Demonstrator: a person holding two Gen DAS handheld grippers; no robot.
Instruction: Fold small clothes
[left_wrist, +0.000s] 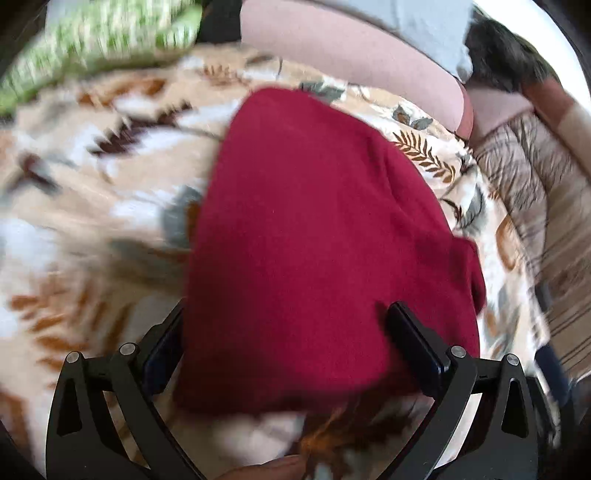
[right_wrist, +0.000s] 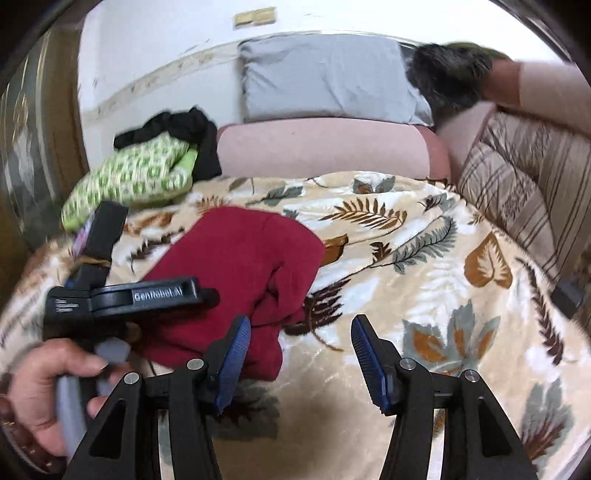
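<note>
Both grippers clear: left gripper (left_wrist: 286, 354) spread wide over folded red garment (left_wrist: 314, 229), right gripper (right_wrist: 301, 356) half spread, empty. Best flattened, then set aside.

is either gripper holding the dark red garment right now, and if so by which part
Neither. The left gripper stands wide open over the folded dark red knit garment, pads apart from it. The right gripper is open over the leaf-patterned blanket, empty.
</note>
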